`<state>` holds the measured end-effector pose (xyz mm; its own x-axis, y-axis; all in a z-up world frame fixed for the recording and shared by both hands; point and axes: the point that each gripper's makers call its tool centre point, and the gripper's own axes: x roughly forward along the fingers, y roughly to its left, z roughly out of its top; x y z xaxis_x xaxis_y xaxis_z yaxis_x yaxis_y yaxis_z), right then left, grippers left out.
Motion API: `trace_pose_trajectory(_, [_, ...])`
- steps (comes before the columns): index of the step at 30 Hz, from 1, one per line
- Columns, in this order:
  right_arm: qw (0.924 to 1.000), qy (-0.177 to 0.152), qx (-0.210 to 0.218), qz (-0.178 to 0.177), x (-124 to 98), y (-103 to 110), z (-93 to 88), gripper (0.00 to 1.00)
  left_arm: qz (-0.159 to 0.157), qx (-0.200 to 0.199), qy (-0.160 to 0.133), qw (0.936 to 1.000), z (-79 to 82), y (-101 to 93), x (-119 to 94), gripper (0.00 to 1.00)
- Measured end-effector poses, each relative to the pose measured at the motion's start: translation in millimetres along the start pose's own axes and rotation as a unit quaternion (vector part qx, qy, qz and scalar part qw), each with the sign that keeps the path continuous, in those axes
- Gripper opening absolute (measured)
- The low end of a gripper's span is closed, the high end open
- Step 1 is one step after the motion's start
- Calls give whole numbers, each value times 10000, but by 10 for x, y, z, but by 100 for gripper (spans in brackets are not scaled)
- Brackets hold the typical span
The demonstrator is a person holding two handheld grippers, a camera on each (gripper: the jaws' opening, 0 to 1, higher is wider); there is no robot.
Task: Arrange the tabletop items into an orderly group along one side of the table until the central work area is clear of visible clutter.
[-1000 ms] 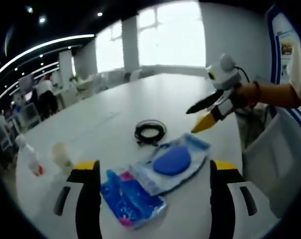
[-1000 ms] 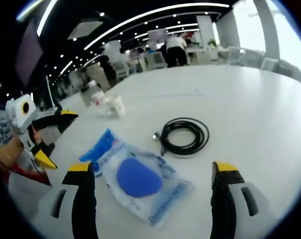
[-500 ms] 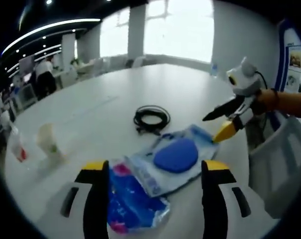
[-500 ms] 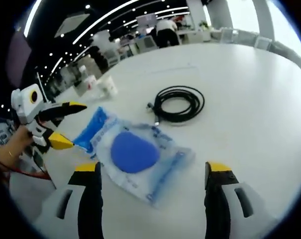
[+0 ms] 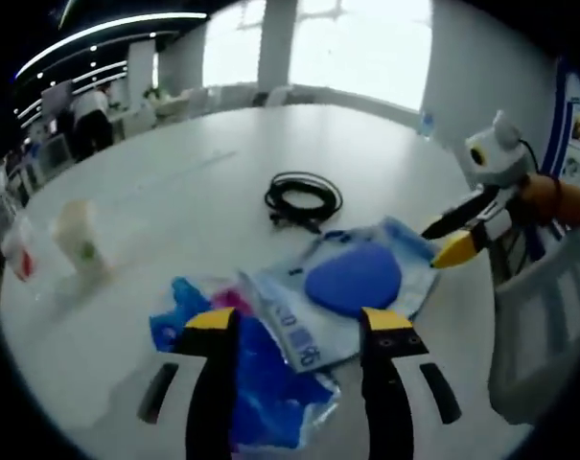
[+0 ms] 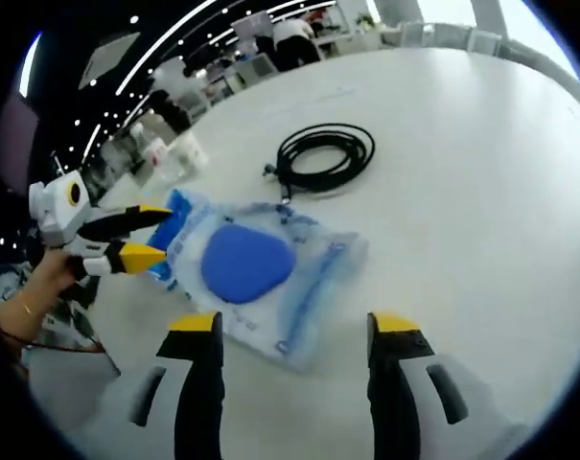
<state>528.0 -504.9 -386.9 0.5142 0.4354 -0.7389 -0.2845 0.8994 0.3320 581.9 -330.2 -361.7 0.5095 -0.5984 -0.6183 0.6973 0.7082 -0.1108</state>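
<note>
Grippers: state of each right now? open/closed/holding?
Left gripper: open, jaws on either side of the blue packet, nothing held.
Right gripper: open, jaws over the near edge of the clear pouch, nothing held.

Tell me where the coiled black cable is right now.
The coiled black cable lies on the white table, just beyond the clear packet with the blue oval pad in the left gripper view, apart from both grippers.

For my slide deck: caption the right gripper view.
Open tongs approach a clear pouch near a coiled black cable.
</note>
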Motion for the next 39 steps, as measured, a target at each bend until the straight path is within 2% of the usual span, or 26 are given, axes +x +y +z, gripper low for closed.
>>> trace_pose_trajectory(4, [9997,22,190,-123,4,-51,-41,38,23,-169,4,9999,-22,20,11,36])
trace_pose_trajectory(7, [9999,75,124,-61,8,-14,-70,30,14,-526,254,9983,-104,17,4,30])
trace_pose_trajectory(9, [9999,65,3,-90,19,-11,-73,27,21,-577,180,9982,-88,15,-1,29])
trace_pose_trajectory(14, [9999,125,18,-104,18,-16,-87,23,59,-637,460,9969,-196,12,6,21])
trace_pose_trajectory(21, [9997,193,161,-19,12,9,-124,18,97,-764,605,9952,-273,4,23,13])
trace_pose_trajectory(24, [9997,233,66,10,12,22,-133,16,104,-591,607,9963,-265,3,4,8])
trace_pose_trajectory(28, [9994,322,-25,119,10,58,-153,11,159,-579,639,9962,-275,21,-5,3])
trace_pose_trajectory(33, [9988,438,23,228,-1,101,-185,9,170,-106,852,9962,-284,-17,-28,0])
trace_pose_trajectory(39, [9987,438,-66,247,-84,128,-135,2,112,-113,927,9956,-279,-72,-62,0])
